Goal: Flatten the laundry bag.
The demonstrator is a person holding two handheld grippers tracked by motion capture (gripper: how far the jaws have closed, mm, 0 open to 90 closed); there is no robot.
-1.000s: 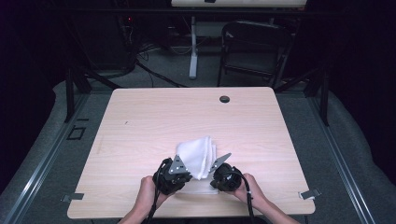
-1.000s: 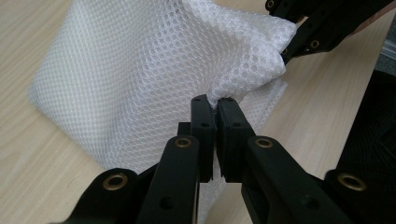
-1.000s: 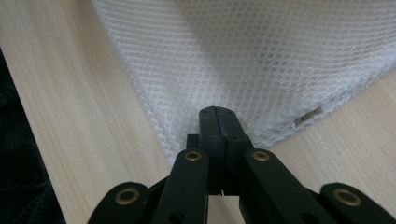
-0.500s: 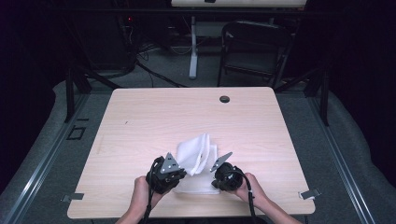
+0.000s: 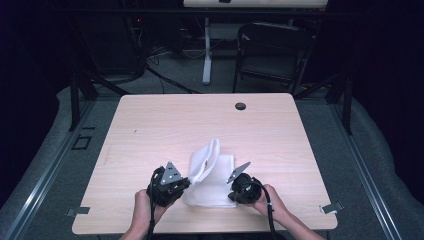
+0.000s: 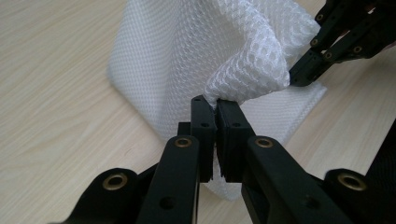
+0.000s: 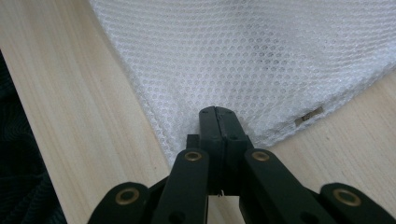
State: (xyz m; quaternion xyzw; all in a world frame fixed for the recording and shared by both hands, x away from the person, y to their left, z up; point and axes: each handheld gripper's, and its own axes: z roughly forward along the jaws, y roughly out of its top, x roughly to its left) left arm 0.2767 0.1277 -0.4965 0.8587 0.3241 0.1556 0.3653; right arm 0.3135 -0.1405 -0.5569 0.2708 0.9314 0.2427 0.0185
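We see a white mesh cloth (image 5: 212, 177) lying near the middle of the worktop's (image 5: 150, 125) near edge, between the person's two hands. Most of it lies flat on the light wooden surface, while one part rises off it in a folded flap that leans toward the far edge. The left gripper (image 5: 172, 186) sits just beside the cloth's left side, and in the left gripper view its jaws are pressed together with a bunched fold of the mesh (image 6: 243, 70) caught between them, the fabric lifted clear of the wood there. The right gripper (image 5: 240, 182) sits at the cloth's right side; in the right gripper view its jaws are closed tight on the edge of the mesh (image 7: 261, 56), which spreads flat on the worktop beyond them. A small tag (image 7: 309, 115) lies at the cloth's hem close to those jaws. In the left gripper view, the right gripper (image 6: 299, 77) shows farther off, its tip touching the cloth. A small dark round grommet (image 5: 240, 106) sits near the far edge of the worktop, well apart from the cloth, and a folding chair (image 5: 272, 55) stands on the floor beyond.
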